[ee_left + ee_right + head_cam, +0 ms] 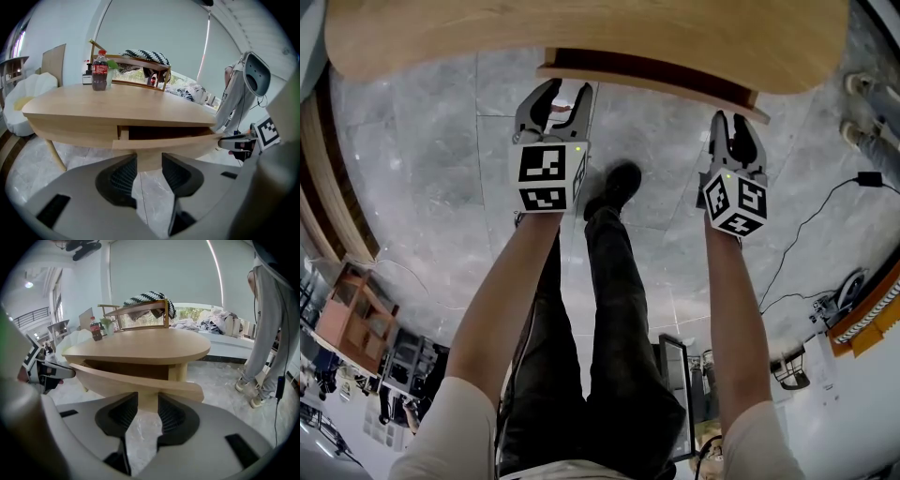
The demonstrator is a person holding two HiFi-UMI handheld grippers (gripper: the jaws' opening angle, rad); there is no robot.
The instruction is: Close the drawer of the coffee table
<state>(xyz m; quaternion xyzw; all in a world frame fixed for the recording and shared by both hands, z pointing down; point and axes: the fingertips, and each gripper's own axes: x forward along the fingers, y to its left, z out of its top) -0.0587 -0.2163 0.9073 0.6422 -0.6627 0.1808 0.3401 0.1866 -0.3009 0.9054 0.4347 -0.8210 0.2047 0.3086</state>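
The light wooden coffee table [581,37] fills the top of the head view, and its drawer [647,79] stands pulled out toward me. Just short of the drawer front's left end is my left gripper [562,97], open and holding nothing. My right gripper [734,127], also open and holding nothing, is close to the front's right end. In the left gripper view the drawer front [164,141] sits just beyond the left gripper [149,165], with a dark gap above it. In the right gripper view the drawer front [136,380] runs slantwise just ahead of the right gripper [148,404].
On the tabletop stand a cola bottle [99,70] and a wooden rack [140,60] with a striped cloth. A person [268,324] stands to the table's right. A black cable [806,225] trails over the grey tiled floor. A white cushioned seat [23,98] sits left of the table.
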